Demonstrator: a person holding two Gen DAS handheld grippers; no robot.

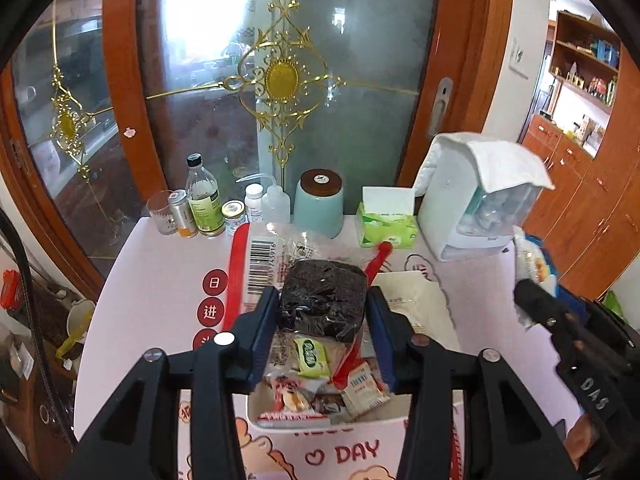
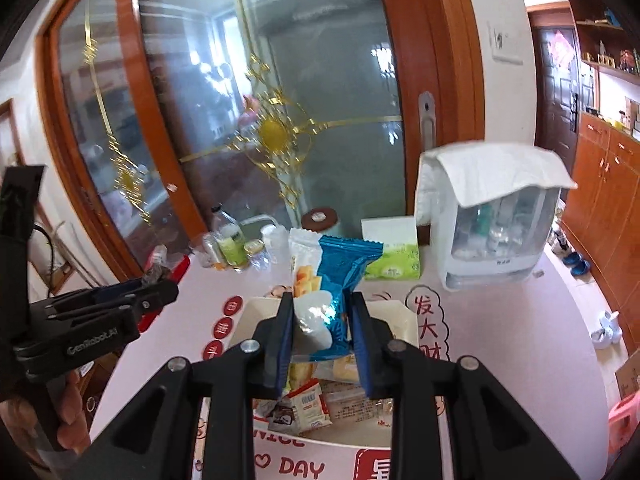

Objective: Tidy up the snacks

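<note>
My left gripper (image 1: 323, 308) is shut on a clear packet of dark snack (image 1: 322, 298) with a red edge and barcode, held above a white box (image 1: 292, 424) of small wrapped snacks (image 1: 312, 356). My right gripper (image 2: 320, 320) is shut on a blue and white snack packet (image 2: 332, 276), held above a white tray (image 2: 256, 312) with several small packets (image 2: 308, 400). The right gripper also shows at the right of the left wrist view (image 1: 532, 300); the left gripper shows at the left of the right wrist view (image 2: 160, 284).
At the table's back edge stand bottles and jars (image 1: 204, 204), a teal canister (image 1: 320, 204), a green tissue pack (image 1: 386, 226) and a white dispenser with a cloth on it (image 1: 476, 196). A wood-framed glass door (image 1: 280, 80) is behind. The pink table cover (image 1: 160, 272) has printed text.
</note>
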